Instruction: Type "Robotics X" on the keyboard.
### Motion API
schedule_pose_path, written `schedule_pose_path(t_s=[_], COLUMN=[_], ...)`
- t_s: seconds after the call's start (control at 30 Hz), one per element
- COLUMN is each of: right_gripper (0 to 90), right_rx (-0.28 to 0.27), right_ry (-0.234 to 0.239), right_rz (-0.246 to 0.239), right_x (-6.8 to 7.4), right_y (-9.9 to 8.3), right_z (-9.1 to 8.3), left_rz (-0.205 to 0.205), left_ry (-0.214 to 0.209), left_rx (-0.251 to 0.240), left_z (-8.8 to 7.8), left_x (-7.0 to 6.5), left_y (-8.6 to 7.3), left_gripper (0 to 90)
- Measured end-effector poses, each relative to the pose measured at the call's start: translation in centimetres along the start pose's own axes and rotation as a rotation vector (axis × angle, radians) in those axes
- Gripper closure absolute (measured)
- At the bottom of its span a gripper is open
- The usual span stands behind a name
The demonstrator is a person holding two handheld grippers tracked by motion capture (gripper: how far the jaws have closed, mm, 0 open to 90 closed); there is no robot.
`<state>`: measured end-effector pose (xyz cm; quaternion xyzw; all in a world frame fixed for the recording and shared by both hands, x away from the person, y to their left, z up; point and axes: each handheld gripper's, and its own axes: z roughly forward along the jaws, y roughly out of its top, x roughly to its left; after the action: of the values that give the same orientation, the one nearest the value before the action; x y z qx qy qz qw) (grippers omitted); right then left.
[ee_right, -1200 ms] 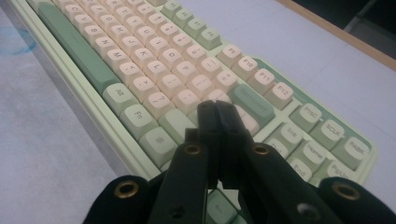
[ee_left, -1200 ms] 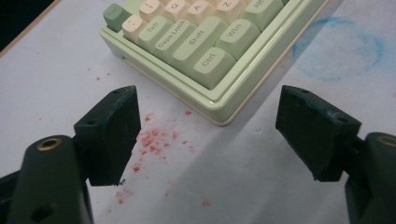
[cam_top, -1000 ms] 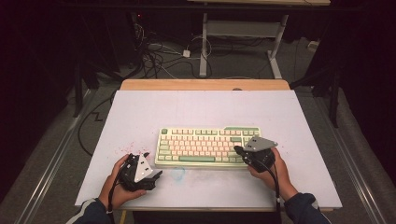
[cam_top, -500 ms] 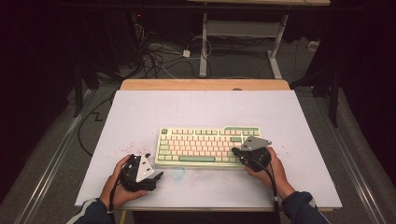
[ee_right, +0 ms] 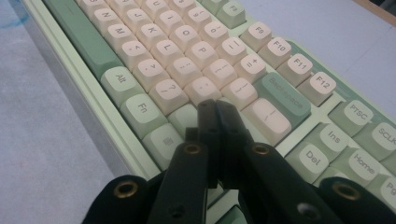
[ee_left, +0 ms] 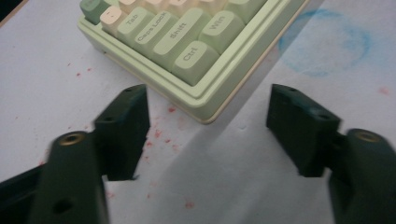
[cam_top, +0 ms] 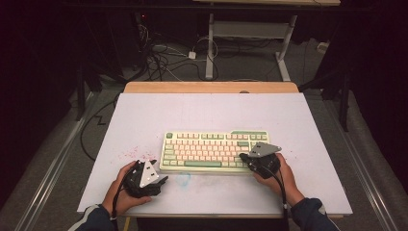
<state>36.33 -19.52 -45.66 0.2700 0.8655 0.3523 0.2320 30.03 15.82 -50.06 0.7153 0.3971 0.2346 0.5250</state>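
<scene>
High view puts the keyboard (cam_top: 214,151) between both tools: the right gripper (ee_right: 217,109), jaws together, rests its tips on keys near Backspace, while the left gripper (ee_left: 208,133), jaws apart and just narrowing on nothing, waits off the Ctrl corner, untouched.

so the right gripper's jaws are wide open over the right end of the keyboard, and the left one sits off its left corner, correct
Not quite: the right gripper's jaws are shut, pressed together, as the right gripper view shows. The rest holds: it is over the right end of the keyboard, and the left gripper sits off its left corner.
</scene>
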Motion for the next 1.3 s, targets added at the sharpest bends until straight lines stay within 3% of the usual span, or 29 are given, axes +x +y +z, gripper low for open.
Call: schedule_pose_path(t_s=[0.17, 0.47, 0.53, 0.7, 0.93, 1.3], right_gripper=[90.0, 90.0, 90.0, 90.0, 90.0, 90.0], right_rx=[-0.005, -0.007, -0.007, -0.009, -0.010, -0.015], right_ry=[-0.006, -0.014, -0.014, -0.015, -0.016, -0.015], right_rz=[-0.002, -0.008, -0.008, -0.010, -0.007, -0.010], right_x=[0.0, 0.2, 0.1, 0.2, 0.2, 0.1], right_y=[-0.2, -0.2, -0.2, -0.2, -0.2, -0.3], right_z=[-0.1, -0.1, -0.1, 0.0, 0.0, 0.0], left_rz=[-0.026, -0.059, -0.064, -0.084, -0.124, -0.105], left_ry=[-0.018, -0.004, -0.005, -0.012, -0.025, -0.032], left_rx=[0.012, 0.067, 0.069, 0.070, 0.026, 0.056], left_z=[-0.5, -0.8, -0.9, -1.1, -1.4, 0.9], left_x=[0.2, 0.8, 0.8, 0.8, 0.5, -0.3], left_y=[0.5, 1.1, 1.3, 1.7, 3.4, 5.5], left_gripper=[49.7, 82.7, 86.7, 86.9, 86.9, 87.0])
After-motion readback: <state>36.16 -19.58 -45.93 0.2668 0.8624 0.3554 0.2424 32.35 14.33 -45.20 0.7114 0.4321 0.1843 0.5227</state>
